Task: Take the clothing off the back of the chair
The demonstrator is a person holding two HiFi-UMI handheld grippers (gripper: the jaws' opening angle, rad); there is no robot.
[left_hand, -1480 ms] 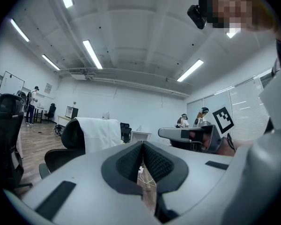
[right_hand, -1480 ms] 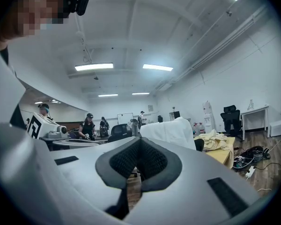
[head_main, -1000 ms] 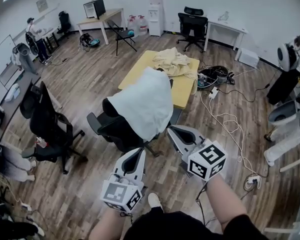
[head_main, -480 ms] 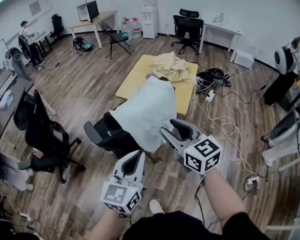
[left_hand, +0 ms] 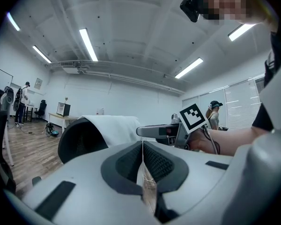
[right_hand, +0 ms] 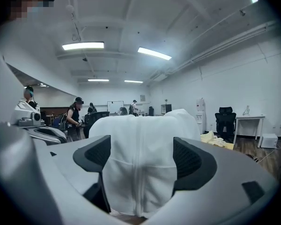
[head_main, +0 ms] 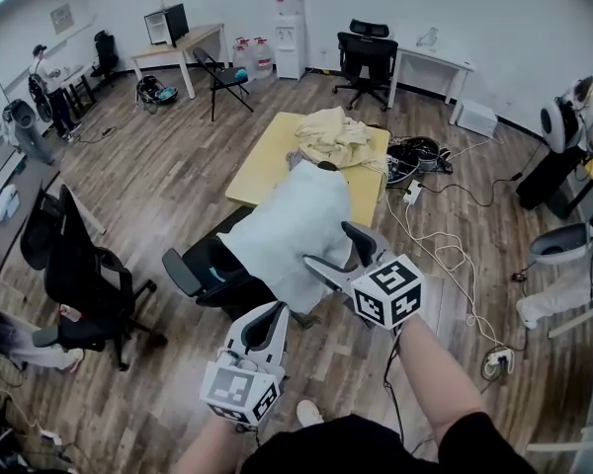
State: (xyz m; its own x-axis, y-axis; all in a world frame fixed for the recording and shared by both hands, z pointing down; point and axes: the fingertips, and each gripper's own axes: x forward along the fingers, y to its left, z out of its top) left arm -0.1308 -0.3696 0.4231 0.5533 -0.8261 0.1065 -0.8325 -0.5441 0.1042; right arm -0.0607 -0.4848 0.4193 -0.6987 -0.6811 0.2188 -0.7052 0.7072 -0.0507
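Though both grippers are close to the chair, none of the real work looks done yet. The white garment lies draped over the backrest of the black office chair, covering it from the top down to about the seat. The chair stands on the wooden floor, just on the near side of the low yellow table with its heap of cream cloth. The right gripper is at the garment's near right edge with its jaws wide apart. They have just been opening, and in the right gripper view the white fabric fills the gap ahead of the two pads without either pad pressing on it, so I'd call it lined up rather than gripping. The left gripper hangs lower and nearer the person, a little short of the chair, its jaws closed together on nothing I can make out. What is left, as I judge it, is nearly everything. The right jaws have to close on a fold of the fabric, and the left may have to open and take hold on the other side. Then the garment must be lifted over the top of the backrest and carried clear. Whether the cloth is hooked over the top of the backrest or merely laid on it I cannot tell.
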